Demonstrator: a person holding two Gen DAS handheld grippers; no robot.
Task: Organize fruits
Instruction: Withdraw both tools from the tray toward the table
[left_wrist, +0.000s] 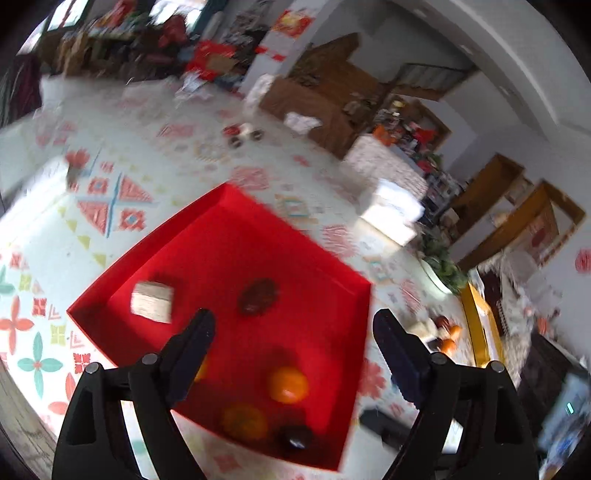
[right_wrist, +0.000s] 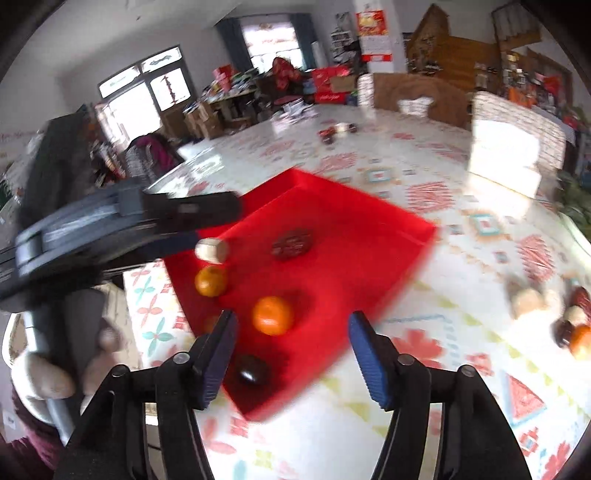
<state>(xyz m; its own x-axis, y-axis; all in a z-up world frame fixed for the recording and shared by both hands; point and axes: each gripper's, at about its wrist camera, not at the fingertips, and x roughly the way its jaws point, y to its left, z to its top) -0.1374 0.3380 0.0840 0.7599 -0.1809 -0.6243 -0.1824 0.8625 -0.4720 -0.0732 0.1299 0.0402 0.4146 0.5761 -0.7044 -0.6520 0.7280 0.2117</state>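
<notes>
Fruit sorting partway done, both pairs of fingers spread and empty

Left to right: left gripper (left_wrist: 293, 323) above red tray (left_wrist: 155, 243) on the patterned worktop (left_wrist: 74, 236), fingers wide apart, holding nothing; inside the tray a pale block (left_wrist: 152, 302), a dark ridged fruit (left_wrist: 258, 296), oranges (left_wrist: 287, 384), another dark fruit (left_wrist: 295, 437); right gripper (right_wrist: 291, 336) over the tray's near corner, fingers likewise apart around nothing; further right, a small pile of loose fruit (right_wrist: 570, 325) on the worktop, well apart from the tray, apparently left to gather; blur too heavy for an exact count
</notes>
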